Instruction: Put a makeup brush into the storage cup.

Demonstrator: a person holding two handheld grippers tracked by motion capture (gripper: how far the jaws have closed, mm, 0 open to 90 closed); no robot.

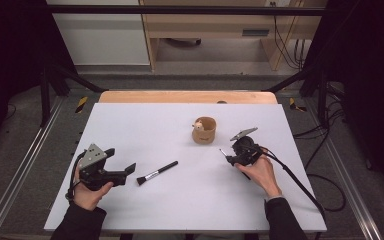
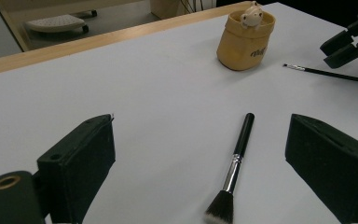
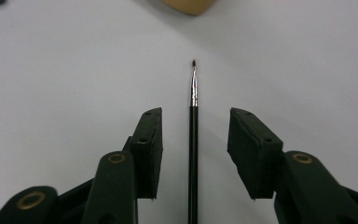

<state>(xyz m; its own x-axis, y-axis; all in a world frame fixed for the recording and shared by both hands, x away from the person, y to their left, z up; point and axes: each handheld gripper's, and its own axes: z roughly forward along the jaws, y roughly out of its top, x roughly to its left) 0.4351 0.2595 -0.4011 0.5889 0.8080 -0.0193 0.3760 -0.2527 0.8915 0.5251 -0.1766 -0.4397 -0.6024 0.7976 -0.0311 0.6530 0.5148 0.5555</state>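
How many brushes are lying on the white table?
2: a black-handled fluffy makeup brush ahead of the open left gripper, and a thin black fine-tipped brush between the open right gripper's jaws.

Two hand-held grippers, both matte black. The left gripper (image 1: 130, 170) carries a grey three-cornered plate on top with small dark holes. The right gripper (image 1: 228, 156) has the same grey plate and a thick black cable trailing off. Each has two blocky black jaws with flat pads, small screw holes, and brass-coloured rings at the pivots. The person wears dark long sleeves (image 1: 78, 223).
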